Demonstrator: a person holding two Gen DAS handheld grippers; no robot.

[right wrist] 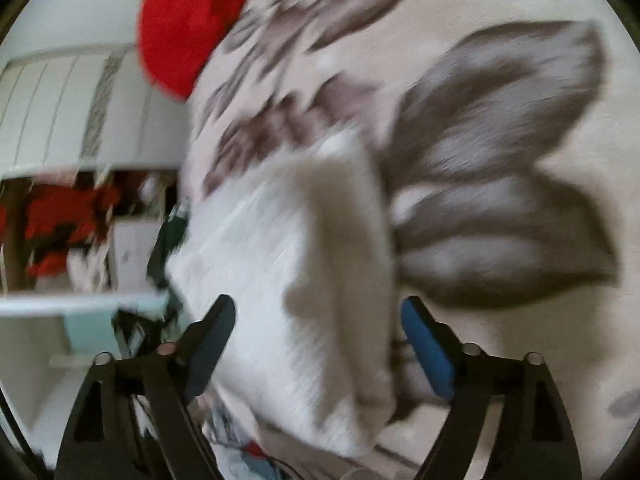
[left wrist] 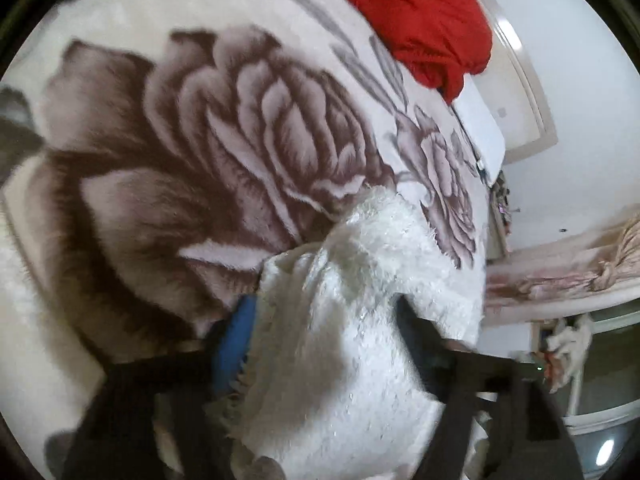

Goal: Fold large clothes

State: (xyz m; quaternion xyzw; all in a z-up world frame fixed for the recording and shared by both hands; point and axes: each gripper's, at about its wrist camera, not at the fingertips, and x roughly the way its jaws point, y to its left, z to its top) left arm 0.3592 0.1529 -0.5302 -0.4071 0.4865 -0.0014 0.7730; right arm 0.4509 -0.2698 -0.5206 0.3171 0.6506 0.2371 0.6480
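Observation:
A fluffy white garment (left wrist: 360, 300) lies bunched on a cream blanket with large brown roses (left wrist: 200, 140). My left gripper (left wrist: 324, 344) has its blue-padded fingers (left wrist: 234, 344) wide apart with the white fabric draped between and over them. In the right wrist view, which is blurred by motion, the same white garment (right wrist: 288, 280) fills the gap of my right gripper (right wrist: 320, 336), whose fingers (right wrist: 428, 356) stand wide apart on either side of it. Whether either gripper pinches the cloth is not clear.
A red garment (left wrist: 420, 20) lies at the far end of the bed, and also shows in the right wrist view (right wrist: 188, 20). A white wall and door frame (left wrist: 532, 92) stand to the right. Shelves with red and mixed clothes (right wrist: 68, 224) are at the left.

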